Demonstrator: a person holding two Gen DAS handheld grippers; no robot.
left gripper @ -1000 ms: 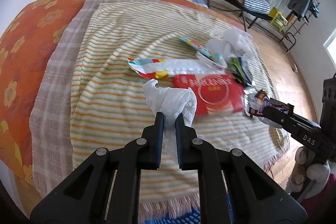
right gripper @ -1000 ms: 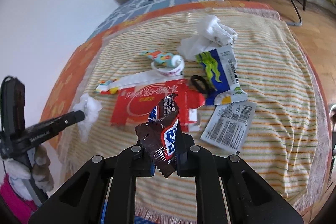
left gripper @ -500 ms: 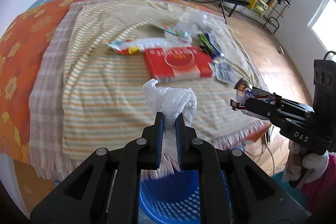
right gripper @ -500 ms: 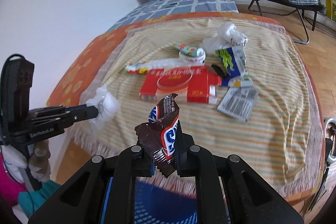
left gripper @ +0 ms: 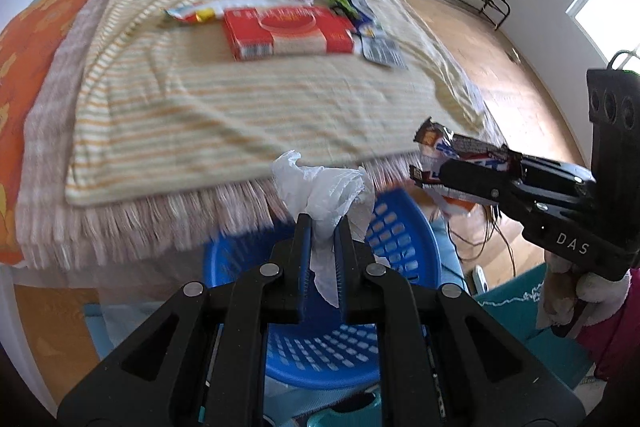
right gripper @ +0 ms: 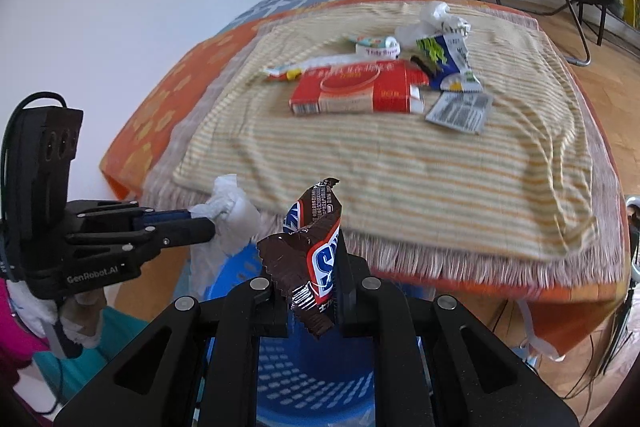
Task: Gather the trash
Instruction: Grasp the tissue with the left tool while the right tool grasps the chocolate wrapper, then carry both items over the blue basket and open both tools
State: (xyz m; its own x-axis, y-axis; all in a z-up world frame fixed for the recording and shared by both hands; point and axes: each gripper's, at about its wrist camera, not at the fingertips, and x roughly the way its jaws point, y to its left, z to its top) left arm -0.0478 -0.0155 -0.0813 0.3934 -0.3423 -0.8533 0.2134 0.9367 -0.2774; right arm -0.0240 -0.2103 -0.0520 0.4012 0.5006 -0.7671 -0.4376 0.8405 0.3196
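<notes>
- Tissue, crumpled and white, sat pinched in our left gripper, whose jaws were nearly closed on its lower end.
- From the right wrist view we saw that same left gripper at the far left, with the tissue sticking out past its tips.
- Below both tools we saw a blue perforated basket on the floor, just in front of the fringed edge of the striped blanket.
- On the blanket, well apart from our tools, lay a red carton with a long white wrapper behind it.
- Right of the carton lay a blue-and-green sachet, a grey barcoded packet and a crumpled white plastic bag.
- Our right gripper held a brown chocolate bar wrapper upright, its jaws closed tight on the wrapper above the basket.
- In the left wrist view the right gripper reached in from the right, with the chocolate wrapper at its tips.
</notes>
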